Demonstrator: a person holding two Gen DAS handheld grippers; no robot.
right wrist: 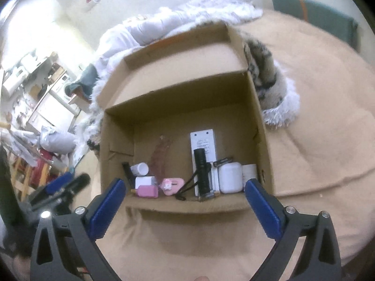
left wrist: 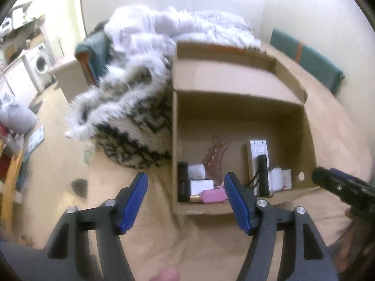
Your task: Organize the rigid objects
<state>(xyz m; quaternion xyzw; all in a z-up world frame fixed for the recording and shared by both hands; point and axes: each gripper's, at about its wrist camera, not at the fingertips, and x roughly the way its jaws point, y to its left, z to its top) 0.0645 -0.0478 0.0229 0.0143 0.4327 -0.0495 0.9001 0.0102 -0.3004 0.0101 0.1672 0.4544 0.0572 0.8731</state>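
An open cardboard box [left wrist: 234,107] [right wrist: 180,93] stands on a tan bedcover. Inside lie a black flashlight [right wrist: 202,171] on a white remote [right wrist: 203,140], a white earbud case [right wrist: 230,177], a pink bottle [right wrist: 147,191], a pink charm [right wrist: 172,183], a brown translucent hair clip [left wrist: 214,161], a black tube [left wrist: 182,181] and white containers. My left gripper [left wrist: 186,201] is open and empty in front of the box's left corner. My right gripper [right wrist: 185,207] is open and empty just before the box's near wall; it also shows in the left wrist view [left wrist: 337,185].
A black-and-white fringed blanket [left wrist: 131,107] and white bedding [left wrist: 168,28] lie left of and behind the box. A green headboard cushion [right wrist: 314,14] stands at the back right. A washing machine [left wrist: 38,63] and cluttered shelves are on the far left.
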